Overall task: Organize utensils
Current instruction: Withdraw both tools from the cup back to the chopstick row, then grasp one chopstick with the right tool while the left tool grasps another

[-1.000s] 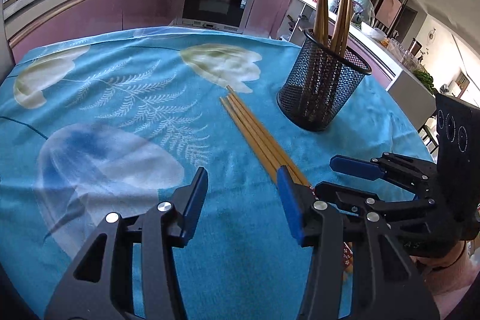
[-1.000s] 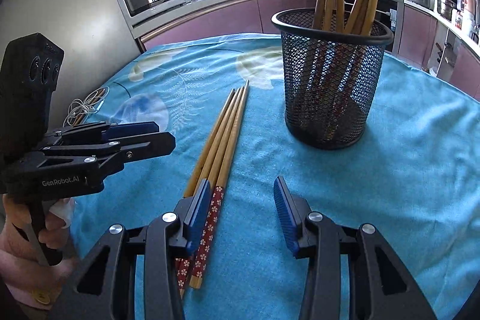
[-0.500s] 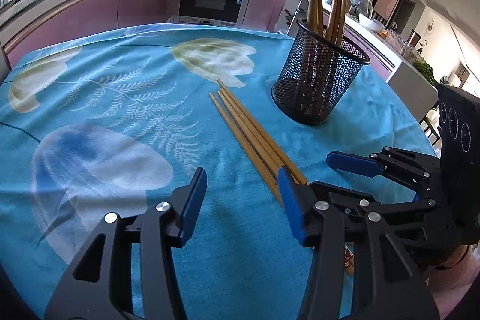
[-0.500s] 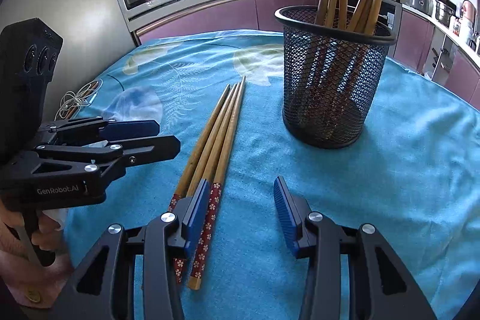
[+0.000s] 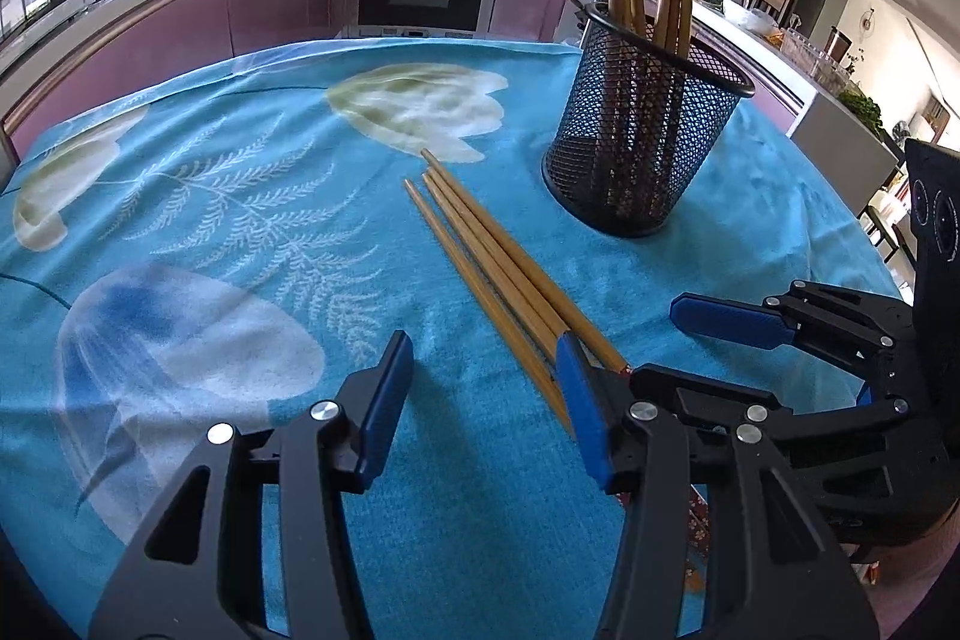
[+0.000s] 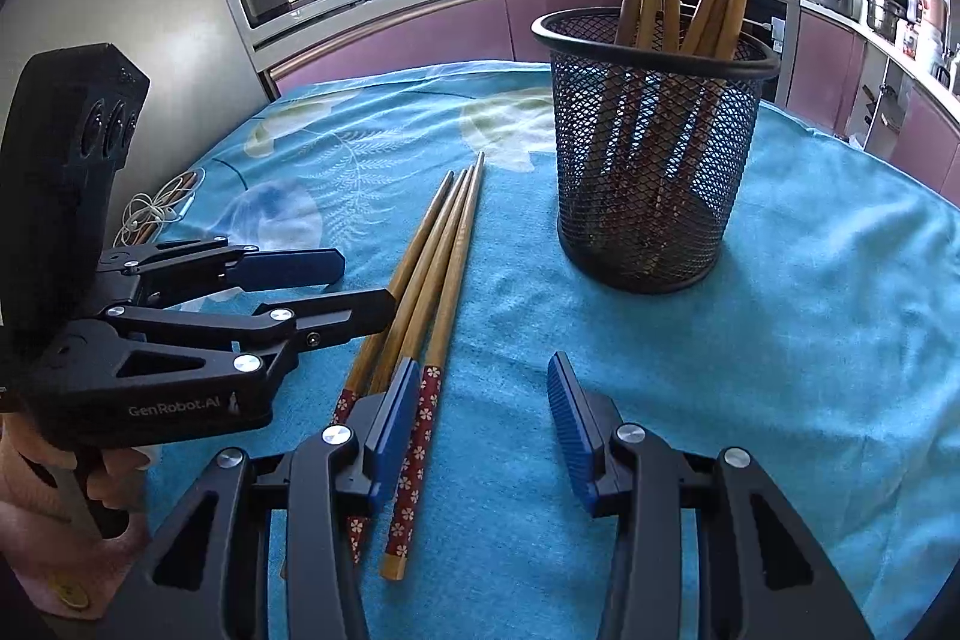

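Already several chopsticks stand in the mesh holder (image 6: 654,160), yet a bundle of loose chopsticks (image 6: 432,280) lies on the blue cloth (image 5: 240,220) beside it, with left gripper (image 5: 486,394) and right gripper (image 6: 480,418) both part-open, gripping nothing.

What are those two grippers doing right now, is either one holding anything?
Left gripper: open, holding nothing; loose chopsticks lie by its right finger.
Right gripper: open, holding nothing, low over the cloth near the chopsticks' patterned ends.
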A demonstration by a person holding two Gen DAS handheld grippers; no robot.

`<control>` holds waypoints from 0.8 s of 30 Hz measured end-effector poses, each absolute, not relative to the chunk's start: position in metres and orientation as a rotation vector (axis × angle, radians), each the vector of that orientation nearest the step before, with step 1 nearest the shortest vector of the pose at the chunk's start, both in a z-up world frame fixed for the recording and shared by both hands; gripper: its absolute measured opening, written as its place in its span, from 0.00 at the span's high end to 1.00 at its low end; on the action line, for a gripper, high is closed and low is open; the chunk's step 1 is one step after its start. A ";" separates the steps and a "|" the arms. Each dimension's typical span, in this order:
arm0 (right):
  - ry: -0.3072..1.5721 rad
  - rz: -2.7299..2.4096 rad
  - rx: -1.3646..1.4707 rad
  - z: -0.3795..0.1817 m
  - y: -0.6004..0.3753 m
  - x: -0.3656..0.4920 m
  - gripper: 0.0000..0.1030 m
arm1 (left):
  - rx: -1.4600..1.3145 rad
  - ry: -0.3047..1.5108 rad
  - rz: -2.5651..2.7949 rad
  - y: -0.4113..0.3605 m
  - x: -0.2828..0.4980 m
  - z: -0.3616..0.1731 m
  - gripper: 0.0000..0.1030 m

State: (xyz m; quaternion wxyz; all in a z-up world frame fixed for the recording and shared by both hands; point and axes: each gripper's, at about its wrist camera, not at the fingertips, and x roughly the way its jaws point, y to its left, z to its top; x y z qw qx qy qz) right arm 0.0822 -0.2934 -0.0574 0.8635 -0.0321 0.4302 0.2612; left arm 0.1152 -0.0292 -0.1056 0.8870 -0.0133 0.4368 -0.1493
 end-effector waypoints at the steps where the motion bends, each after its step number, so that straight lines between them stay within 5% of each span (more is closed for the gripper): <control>1: 0.902 0.548 -0.068 -0.057 -0.293 0.082 0.60 | -0.014 0.907 -0.307 -0.031 0.115 -0.106 0.54; 24: 0.917 0.553 -0.181 -0.058 -0.263 0.107 0.63 | 0.010 0.932 -0.323 -0.021 0.127 -0.105 0.78</control>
